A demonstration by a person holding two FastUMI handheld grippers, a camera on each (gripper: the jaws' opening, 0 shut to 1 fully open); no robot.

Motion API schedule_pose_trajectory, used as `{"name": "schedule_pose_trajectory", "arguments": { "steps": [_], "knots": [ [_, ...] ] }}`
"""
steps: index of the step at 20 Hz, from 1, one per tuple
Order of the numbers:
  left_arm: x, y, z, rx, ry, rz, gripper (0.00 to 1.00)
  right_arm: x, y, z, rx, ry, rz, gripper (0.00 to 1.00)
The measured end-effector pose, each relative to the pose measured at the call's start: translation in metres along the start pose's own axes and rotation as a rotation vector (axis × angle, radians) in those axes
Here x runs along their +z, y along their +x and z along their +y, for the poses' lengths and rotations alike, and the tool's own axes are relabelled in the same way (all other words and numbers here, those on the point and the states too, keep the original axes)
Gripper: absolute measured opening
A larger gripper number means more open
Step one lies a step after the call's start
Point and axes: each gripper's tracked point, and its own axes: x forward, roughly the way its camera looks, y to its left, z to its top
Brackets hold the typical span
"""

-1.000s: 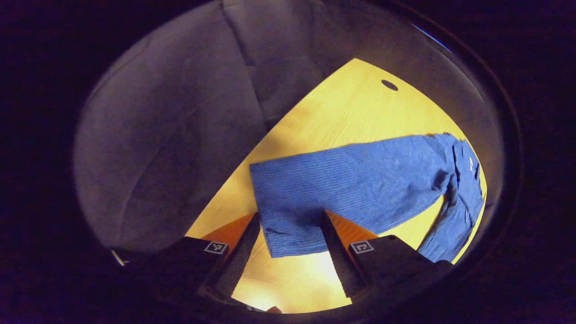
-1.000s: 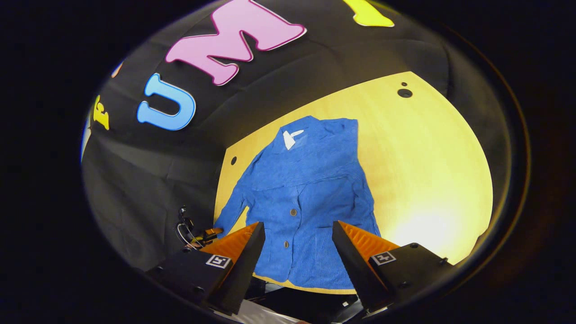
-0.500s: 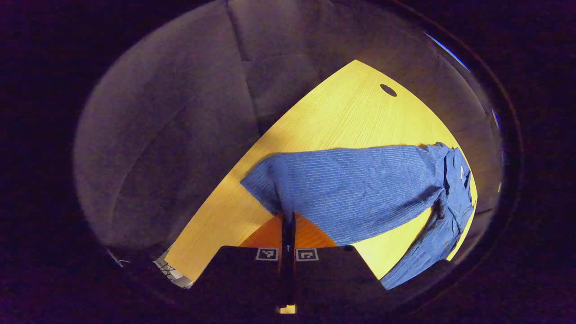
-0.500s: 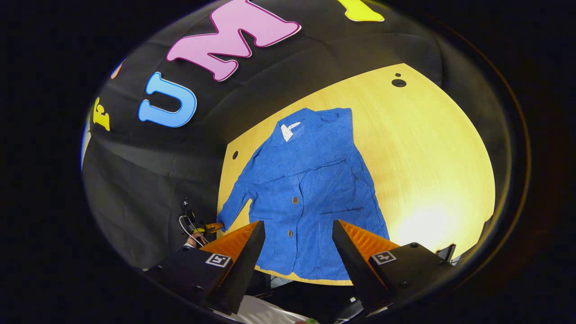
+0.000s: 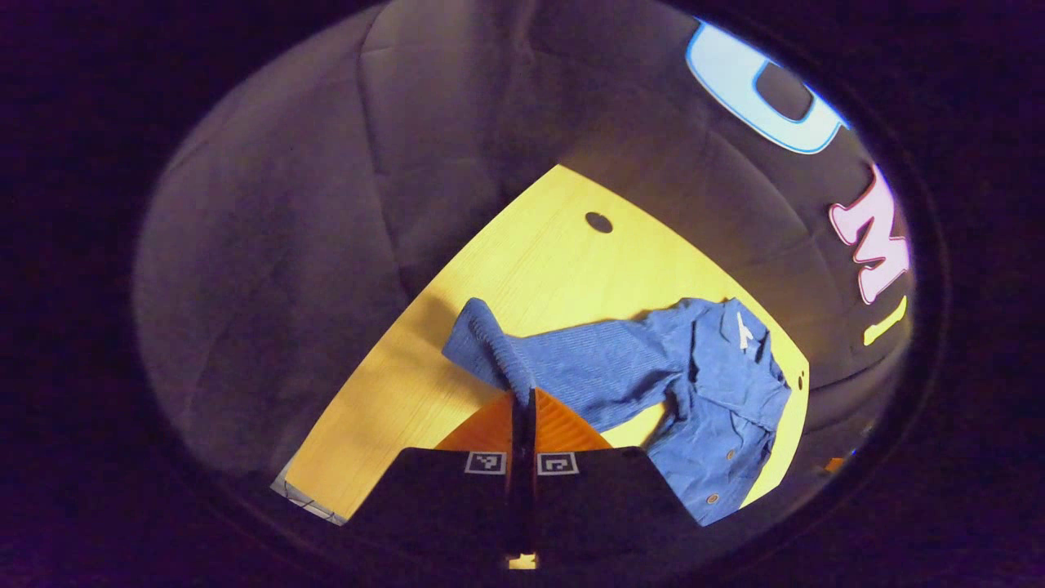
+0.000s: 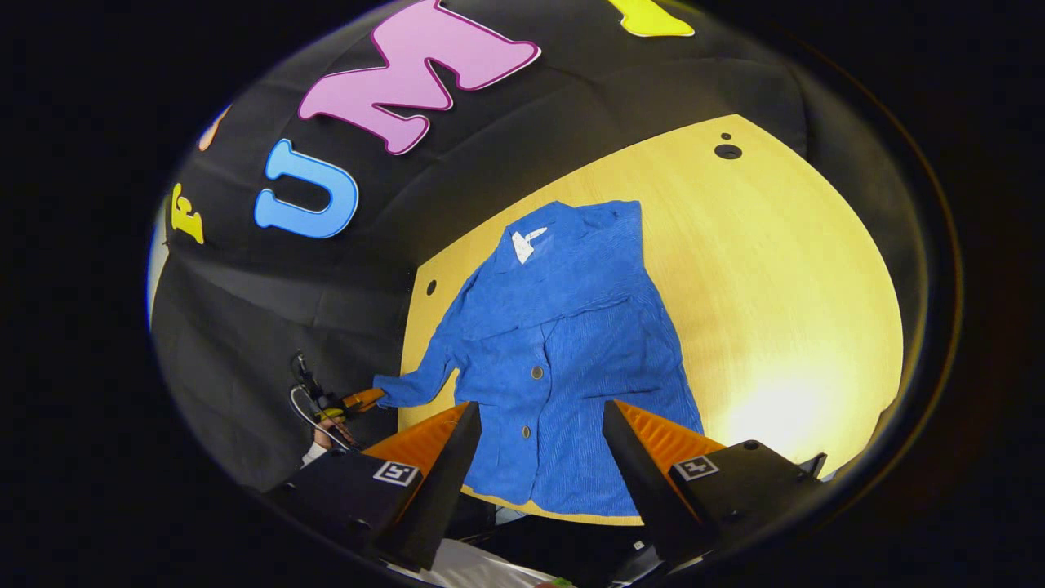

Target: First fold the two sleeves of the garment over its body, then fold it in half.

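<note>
A blue corduroy jacket (image 6: 563,359) lies front up on the yellow wooden table (image 6: 784,310), collar toward the far wall, a white label at its neck. One sleeve is folded across the chest. The other sleeve (image 5: 563,367) stretches out to the side, its cuff lifted off the table. My left gripper (image 5: 522,400) is shut on that cuff; from the right gripper view the left gripper (image 6: 359,400) shows at the table's left edge, with the hand holding it. My right gripper (image 6: 539,441) hovers open above the jacket's hem, with nothing between its fingers.
The table has small round holes (image 6: 727,151) near its far corners. Black cloth walls close in behind and to the left. Bare tabletop (image 6: 800,269) lies to the right of the jacket. The near table edge (image 6: 563,516) runs just below the hem.
My left gripper went from open around the sleeve cuff to shut on it, then lifted it and drew back from the table. The right gripper stayed open and barely moved.
</note>
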Motion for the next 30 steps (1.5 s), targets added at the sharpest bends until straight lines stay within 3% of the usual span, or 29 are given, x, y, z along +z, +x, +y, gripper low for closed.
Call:
{"name": "schedule_pose_trajectory", "arguments": {
  "steps": [5, 7, 13, 18, 20, 23, 30],
  "knots": [
    [0.042, -0.05, -0.119, -0.13, 0.155, -0.124, 0.0, 0.006, 0.003, -0.003, 0.047, -0.006, 0.035, 0.96],
    [0.048, -0.05, -0.169, -0.156, 0.219, -0.152, 0.0, 0.017, -0.002, -0.011, 0.05, 0.002, 0.019, 0.96],
    [0.016, -0.005, -0.321, -0.222, 0.429, -0.093, 0.0, 0.021, -0.052, -0.049, 0.002, -0.058, -0.07, 0.96],
    [-0.037, 0.065, -0.42, -0.267, 0.593, 0.033, 0.0, -0.01, -0.105, -0.091, -0.055, -0.082, -0.116, 0.96],
    [-0.057, 0.1, -0.448, -0.275, 0.651, 0.058, 0.0, -0.026, -0.114, -0.11, -0.075, -0.079, -0.109, 0.96],
    [-0.093, 0.156, -0.459, -0.156, 0.652, 0.131, 0.0, -0.044, -0.124, -0.154, -0.144, -0.054, -0.082, 0.96],
    [-0.136, 0.178, -0.523, -0.166, 0.668, 0.176, 0.0, -0.046, -0.117, -0.184, -0.162, 0.02, -0.065, 0.96]
  ]
}}
